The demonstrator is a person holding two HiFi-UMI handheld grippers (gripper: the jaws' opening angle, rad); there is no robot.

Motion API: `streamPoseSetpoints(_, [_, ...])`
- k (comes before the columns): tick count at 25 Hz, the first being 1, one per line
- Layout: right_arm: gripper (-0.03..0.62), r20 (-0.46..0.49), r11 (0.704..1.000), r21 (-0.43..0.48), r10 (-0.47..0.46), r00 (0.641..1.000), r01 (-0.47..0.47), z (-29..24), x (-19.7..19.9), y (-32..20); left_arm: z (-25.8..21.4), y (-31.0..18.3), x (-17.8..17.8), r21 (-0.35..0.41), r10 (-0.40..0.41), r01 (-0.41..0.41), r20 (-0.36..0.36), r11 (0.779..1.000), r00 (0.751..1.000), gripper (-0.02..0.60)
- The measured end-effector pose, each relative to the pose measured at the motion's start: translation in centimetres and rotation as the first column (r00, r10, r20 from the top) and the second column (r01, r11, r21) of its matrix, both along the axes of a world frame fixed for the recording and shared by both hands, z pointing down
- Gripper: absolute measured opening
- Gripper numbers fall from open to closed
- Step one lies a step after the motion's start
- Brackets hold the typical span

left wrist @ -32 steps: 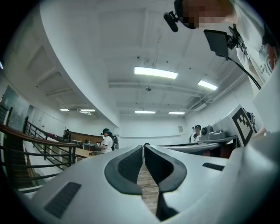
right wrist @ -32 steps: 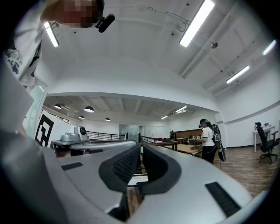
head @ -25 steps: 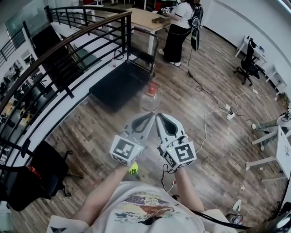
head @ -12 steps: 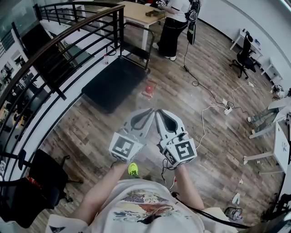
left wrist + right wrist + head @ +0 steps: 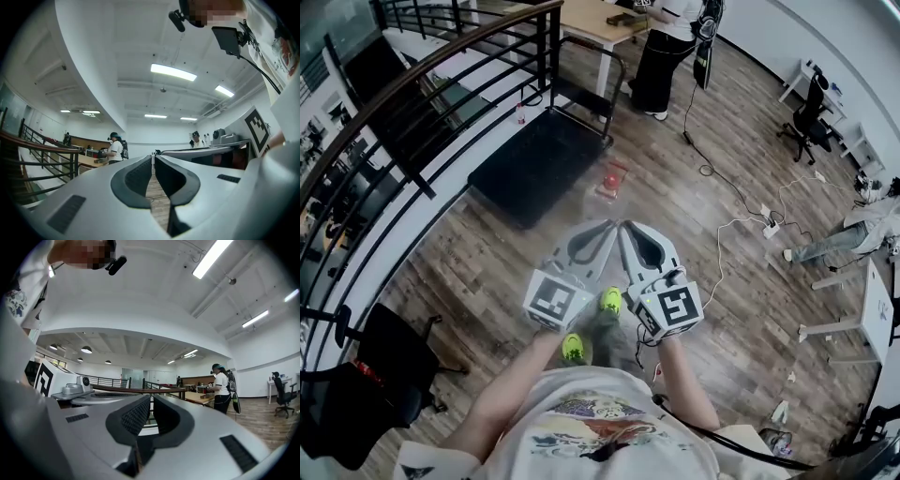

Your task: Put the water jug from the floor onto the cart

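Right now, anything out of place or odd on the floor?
Nothing spilled or damaged. The water jug sits on the floor beside the cart, not on it. Loose cables trail to the right: possible trip risk.

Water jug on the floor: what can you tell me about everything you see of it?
The water jug looks like clear plastic with a red cap, small and blurred from above. It stands upright on the wood floor, close beside the right edge of the black flat cart. Only the floor seems to touch it.
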State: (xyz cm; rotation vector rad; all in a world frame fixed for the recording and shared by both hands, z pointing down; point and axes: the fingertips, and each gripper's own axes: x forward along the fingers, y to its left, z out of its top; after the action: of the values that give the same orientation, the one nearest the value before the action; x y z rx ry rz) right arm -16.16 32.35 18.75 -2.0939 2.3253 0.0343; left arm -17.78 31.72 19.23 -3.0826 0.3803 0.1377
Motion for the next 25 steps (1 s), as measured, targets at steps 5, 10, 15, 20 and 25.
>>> streamPoseSetpoints(5, [0.029,0.004,1.000,0.010,-0.017,1.000,0.017,0.3,0.5,-3.1,0.2,-3.2,0.5,0.009,-0.019,0.019,0.027,1.000,0.999,0.012])
streamPoseSetpoints(10, [0.029,0.027,0.999,0.007,-0.036,0.999,0.036,0.9,2.5,-5.6,0.7,-5.6,2.6,0.006,-0.027,0.027,0.059,1.000,0.998,0.012])
streamPoseSetpoints(15, [0.029,0.050,0.999,0.005,-0.052,0.997,0.052,0.8,5.6,-7.8,1.1,-8.1,5.8,0.018,-0.056,0.055,0.082,0.998,0.995,0.012])
streamPoseSetpoints(20, [0.029,0.074,0.997,0.014,-0.080,0.994,0.079,1.1,10.1,-10.6,1.4,-10.8,10.3,0.028,-0.068,0.065,0.107,0.997,0.992,0.012])
streamPoseSetpoints(25, [0.029,0.073,0.994,0.025,-0.107,0.992,0.105,1.2,15.5,-14.6,1.1,-14.6,15.7,0.049,-0.093,0.088,0.113,0.995,0.989,0.012])
